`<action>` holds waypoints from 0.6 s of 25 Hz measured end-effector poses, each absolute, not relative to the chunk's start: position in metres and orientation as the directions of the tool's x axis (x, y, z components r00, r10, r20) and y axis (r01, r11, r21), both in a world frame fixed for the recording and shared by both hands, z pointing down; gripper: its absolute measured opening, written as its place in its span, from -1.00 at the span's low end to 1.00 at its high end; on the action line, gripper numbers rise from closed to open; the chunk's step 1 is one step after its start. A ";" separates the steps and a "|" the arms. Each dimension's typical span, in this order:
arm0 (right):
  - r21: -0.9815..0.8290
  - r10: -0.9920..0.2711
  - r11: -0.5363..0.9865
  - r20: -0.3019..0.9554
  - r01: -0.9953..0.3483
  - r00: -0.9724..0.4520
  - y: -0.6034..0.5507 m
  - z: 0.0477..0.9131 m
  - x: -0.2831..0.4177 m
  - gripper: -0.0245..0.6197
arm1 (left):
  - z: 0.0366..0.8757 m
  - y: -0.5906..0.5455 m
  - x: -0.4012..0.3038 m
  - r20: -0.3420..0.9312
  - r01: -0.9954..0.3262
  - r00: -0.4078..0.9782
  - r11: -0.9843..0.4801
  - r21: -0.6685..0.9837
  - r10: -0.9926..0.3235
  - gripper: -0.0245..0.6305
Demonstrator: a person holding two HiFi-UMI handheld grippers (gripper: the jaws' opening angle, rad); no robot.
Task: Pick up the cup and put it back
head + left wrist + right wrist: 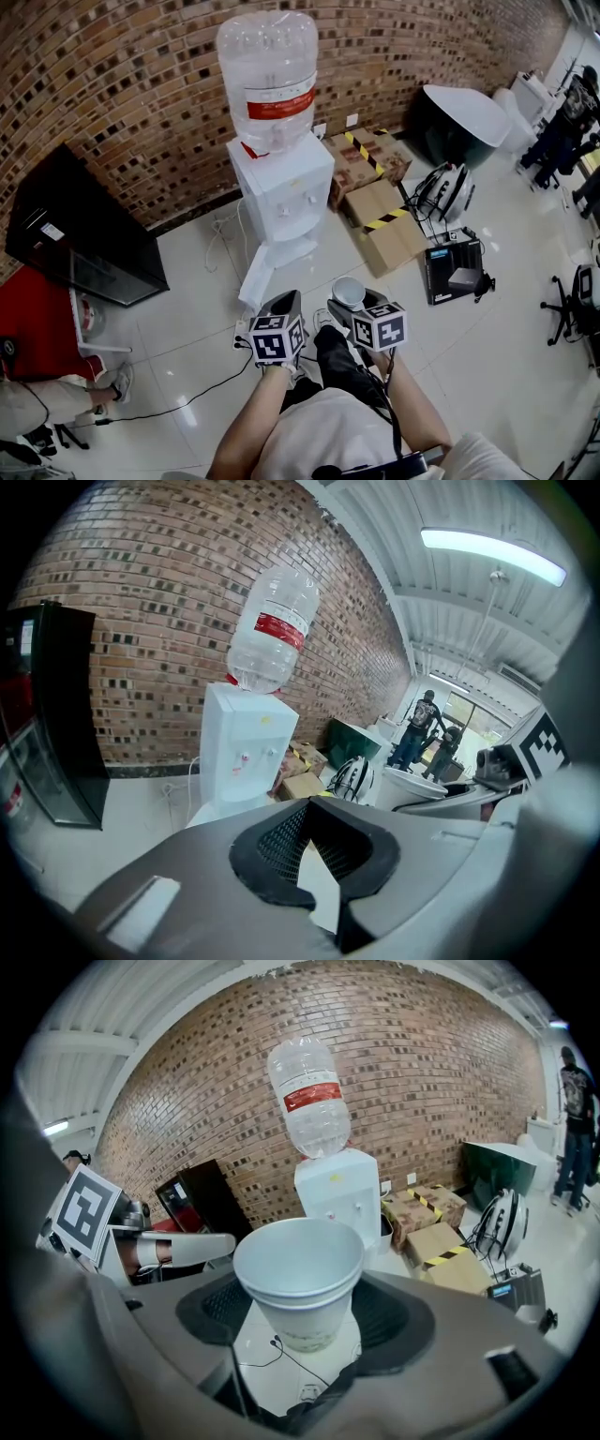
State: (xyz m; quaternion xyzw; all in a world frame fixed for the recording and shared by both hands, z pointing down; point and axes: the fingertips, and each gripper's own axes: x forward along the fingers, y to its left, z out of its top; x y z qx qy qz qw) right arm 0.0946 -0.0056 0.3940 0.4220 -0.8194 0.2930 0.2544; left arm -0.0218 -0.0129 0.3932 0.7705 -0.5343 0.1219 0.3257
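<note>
- The right tool (305, 1314) grips the white paper cup (300, 1274). The cup stands upright between the pads, held over the floor in front of the water dispenser (281, 187).
- The left tool (314, 855) is clenched on nothing and sits just beside the right one, facing the dispenser.
- Advice: squeeze lightly so the thin wall doesn't buckle, keep the rim level, and release only once the base sits flat.

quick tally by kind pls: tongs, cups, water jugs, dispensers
tongs: 2, the left tongs and the right tongs
paper cup: 1, held in the right tongs, rim looks doubled
water jug: 1, upside down on the dispenser
water dispenser: 1
total: 5
</note>
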 end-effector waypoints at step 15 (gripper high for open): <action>-0.339 -0.431 0.474 0.715 -0.813 -0.550 -0.027 0.453 0.082 0.13 | 0.447 -0.034 -0.017 0.628 -0.910 0.392 -0.183 0.371 -0.672 -0.91</action>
